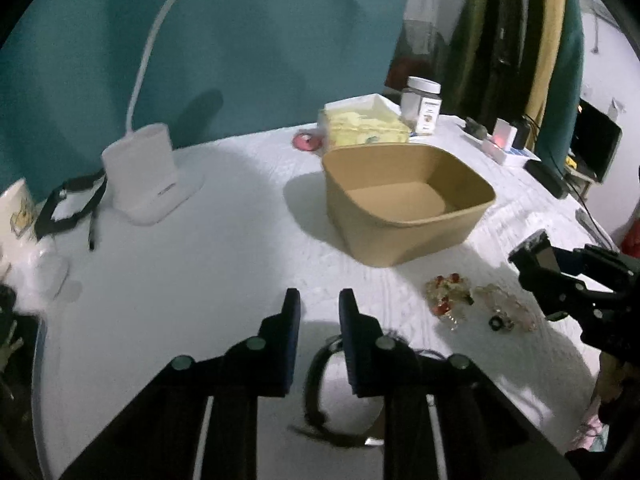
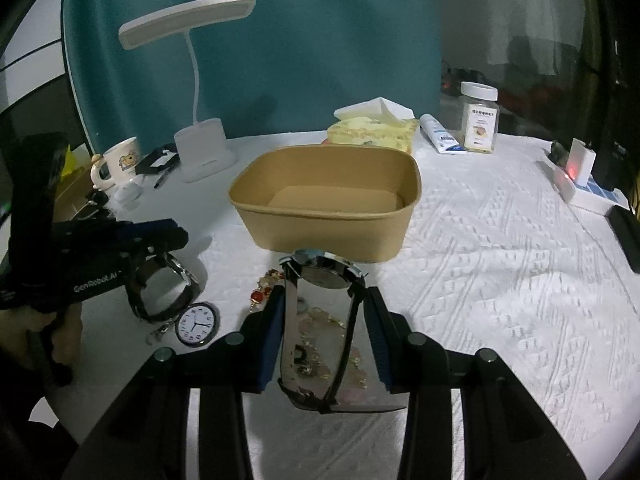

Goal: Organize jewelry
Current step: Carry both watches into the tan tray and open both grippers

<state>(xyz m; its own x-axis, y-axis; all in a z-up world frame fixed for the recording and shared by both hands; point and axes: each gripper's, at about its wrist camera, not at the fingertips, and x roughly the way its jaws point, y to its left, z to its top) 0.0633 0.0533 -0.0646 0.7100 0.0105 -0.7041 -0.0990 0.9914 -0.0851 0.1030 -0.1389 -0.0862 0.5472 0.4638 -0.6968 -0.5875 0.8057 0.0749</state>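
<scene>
The wristwatch [image 2: 320, 320] sits in the lower middle of the right wrist view, pinched across its band by the right gripper [image 2: 324, 336], whose blue pads press in on both sides of the loop. Its round face points away, toward the box, and the band's loop runs lengthwise from the face back toward the camera, so the long axis lies along the fingers. It looks like a metal case on a shiny band: probably fairly heavy for its size, stiff at the case, slick and springy along the band. I judge the band sides to be the safer hold, since the glass face could scratch or slip.

Just beyond the watch, in the centre of that view, stands the tan box [image 2: 324, 200], open and with nothing visible inside. Under and to the left of the held watch, the beaded jewelry [image 2: 262, 294] lies in a loose heap on the white cloth [image 2: 500, 260]; it would be light, limp and easy to snag.

At lower left of that view, a second watch [image 2: 168, 300] stands on edge beside a small clock face [image 2: 198, 324]. The left gripper [image 2: 160, 236] hangs right over that second watch; in the left wrist view its fingers [image 1: 292, 312] stand apart with nothing between them.

The lamp [image 2: 200, 148] and the mug [image 2: 120, 164] sit at upper left.
</scene>
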